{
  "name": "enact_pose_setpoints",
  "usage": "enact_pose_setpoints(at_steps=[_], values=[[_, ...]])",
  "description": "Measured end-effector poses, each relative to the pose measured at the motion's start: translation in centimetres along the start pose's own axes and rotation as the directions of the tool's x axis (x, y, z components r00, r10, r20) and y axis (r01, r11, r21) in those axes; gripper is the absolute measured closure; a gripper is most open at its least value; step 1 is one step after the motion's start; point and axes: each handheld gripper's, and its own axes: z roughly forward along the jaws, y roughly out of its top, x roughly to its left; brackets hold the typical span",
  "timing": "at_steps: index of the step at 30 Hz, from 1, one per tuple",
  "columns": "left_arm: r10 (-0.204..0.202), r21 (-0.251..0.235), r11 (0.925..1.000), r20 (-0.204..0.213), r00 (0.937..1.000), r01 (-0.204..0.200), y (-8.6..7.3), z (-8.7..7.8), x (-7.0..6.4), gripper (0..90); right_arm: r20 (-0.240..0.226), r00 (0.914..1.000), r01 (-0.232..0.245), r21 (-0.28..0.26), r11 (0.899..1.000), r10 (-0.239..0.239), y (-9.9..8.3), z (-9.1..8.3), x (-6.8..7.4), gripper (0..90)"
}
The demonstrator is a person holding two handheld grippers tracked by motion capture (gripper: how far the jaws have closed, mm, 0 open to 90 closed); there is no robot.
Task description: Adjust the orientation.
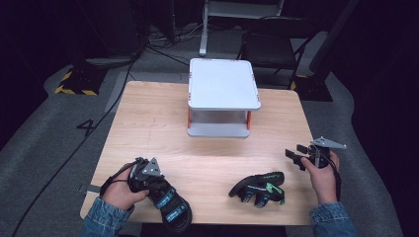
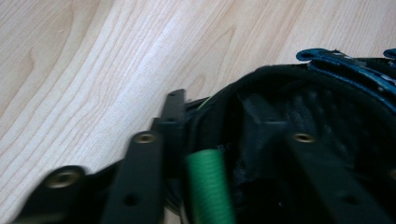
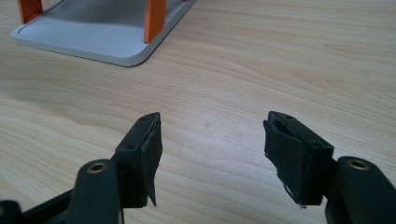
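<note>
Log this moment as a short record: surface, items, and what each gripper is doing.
surface: wooden table
shelf: white two-tier stand with orange posts, at the table's far middle
sandal one: black sandal with blue straps, at the near left edge
sandal two: black sandal with green markings, lying near right of centre, nothing touching it
left gripper: jaws straddle the blue-strapped sandal's rim, one inside it and one outside
right gripper: open, holding nothing, held off the table's right side, pointing toward the stand
</note>
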Motion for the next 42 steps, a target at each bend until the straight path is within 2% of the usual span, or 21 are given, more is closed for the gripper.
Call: enact_pose_setpoints(at_steps=[2, 7, 9, 11, 14, 15, 16, 17, 18, 21, 23, 28, 30, 31, 32, 35, 36, 37, 39, 41, 42], values=[[-0.015, -0.001, 0.9999, 0.012, 0.9998, 0.015, 0.3, -0.1, 0.0, 78.3, 0.000, 1.0000, 0.000, 0.002, 1.000, 0.000, 0.0, 0.0, 0.0, 37.8], [-0.082, -0.038, 0.9959, 0.021, 0.9964, 0.083, 1.4, -0.4, -0.3, 83.2, 0.004, 1.0000, -0.002, 0.001, 1.000, 0.002, 0.0, 0.0, 0.0, 37.8], [-0.133, -0.110, 0.9851, 0.005, 0.9911, 0.133, 1.9, -0.6, -0.1, 84.1, 0.003, 1.0000, 0.000, 0.000, 1.000, 0.000, -0.1, -0.1, 0.0, 37.8], [-0.201, -0.210, 0.9592, -0.037, 0.9788, 0.189, 2.5, -0.9, 0.1, 84.2, 0.007, 1.0000, -0.003, -0.002, 1.000, 0.003, -0.3, -0.3, -0.1, 37.9], [-0.360, -0.364, 0.8814, -0.105, 0.9271, 0.301, 3.1, -0.8, 0.7, 84.0, 0.015, 0.9998, -0.013, -0.006, 1.000, 0.013, -0.6, -0.6, -0.2, 38.0], [-0.428, -0.398, 0.8478, -0.124, 0.8950, 0.350, 3.1, -0.3, 1.1, 83.7, 0.017, 0.9998, -0.012, -0.008, 1.000, 0.012, -0.6, -0.7, -0.3, 38.1], [-0.464, -0.398, 0.8336, -0.129, 0.8763, 0.383, 3.1, 0.0, 1.3, 83.4, 0.022, 0.9996, -0.016, -0.010, 1.000, 0.016, -0.8, -0.9, -0.3, 38.1], [-0.489, -0.394, 0.8243, -0.134, 0.8619, 0.407, 3.1, 0.8, 1.5, 82.5, 0.023, 0.9996, -0.016, -0.010, 1.000, 0.016, -0.9, -1.0, -0.4, 38.1], [-0.510, -0.364, 0.8234, -0.140, 0.8484, 0.435, 3.0, 1.8, 1.8, 81.1, 0.024, 0.9995, -0.018, -0.008, 1.000, 0.018, -1.0, -1.1, -0.4, 38.1], [-0.528, -0.293, 0.8351, -0.192, 0.8269, 0.466, 2.5, 3.2, 2.3, 78.4, 0.034, 0.9993, -0.014, 0.004, 1.000, 0.014, -1.4, -1.2, -0.5, 38.1], [-0.564, -0.288, 0.8081, -0.129, 0.8155, 0.514, 2.1, 2.9, 2.6, 78.4, 0.038, 0.9992, -0.016, 0.007, 1.000, 0.015, -1.6, -1.4, -0.5, 38.1], [-0.553, -0.164, 0.8274, -0.076, 0.8294, 0.537, 2.4, 1.5, 2.0, 69.9, 0.041, 0.9990, -0.019, 0.006, 1.000, 0.019, -1.7, -1.5, -0.7, 38.1], [-0.554, -0.112, 0.8290, -0.032, 0.8318, 0.548, 2.8, 1.1, 1.3, 67.3, 0.037, 0.9992, -0.016, 0.003, 1.000, 0.016, -1.6, -1.4, -0.7, 38.1], [-0.539, -0.085, 0.8397, -0.017, 0.8418, 0.536, 3.0, 1.0, 1.0, 67.2, 0.037, 0.9992, -0.016, 0.004, 1.000, 0.016, -1.6, -1.4, -0.6, 38.1], [-0.536, -0.059, 0.8424, 0.007, 0.8440, 0.536, 3.1, 1.0, 0.7, 67.5, 0.035, 0.9993, -0.012, 0.002, 1.000, 0.012, -1.5, -1.3, -0.6, 38.1], [-0.533, 0.037, 0.8455, 0.108, 0.8391, 0.533, 3.3, 1.7, -0.2, 66.1, 0.033, 0.9994, -0.013, 0.000, 1.000, 0.013, -1.2, -1.2, -0.5, 38.1], [-0.517, 0.062, 0.8561, 0.120, 0.8476, 0.513, 3.4, 2.1, -0.5, 64.2, 0.033, 0.9995, -0.006, -0.003, 1.000, 0.006, -1.1, -1.1, -0.4, 38.0], [-0.495, 0.070, 0.8689, 0.103, 0.8628, 0.490, 3.6, 2.3, -0.7, 59.7, 0.030, 0.9996, 0.000, -0.003, 1.000, 0.000, -1.0, -1.1, -0.3, 38.0], [-0.489, 0.043, 0.8725, 0.098, 0.8671, 0.487, 3.7, 2.3, -0.8, 53.0, 0.027, 0.9996, 0.011, -0.002, 1.000, -0.011, -0.8, -0.9, 0.0, 37.9], [-0.436, -0.035, 0.8975, 0.082, 0.8963, 0.440, 3.7, 2.1, -0.9, 40.5, 0.024, 0.9996, 0.018, 0.003, 1.000, -0.018, -0.7, -0.7, 0.0, 37.8], [-0.418, -0.059, 0.9051, 0.061, 0.9065, 0.421, 3.8, 1.9, -0.9, 37.1, 0.022, 0.9996, 0.017, 0.004, 1.000, -0.017, -0.7, -0.7, 0.1, 37.8]])
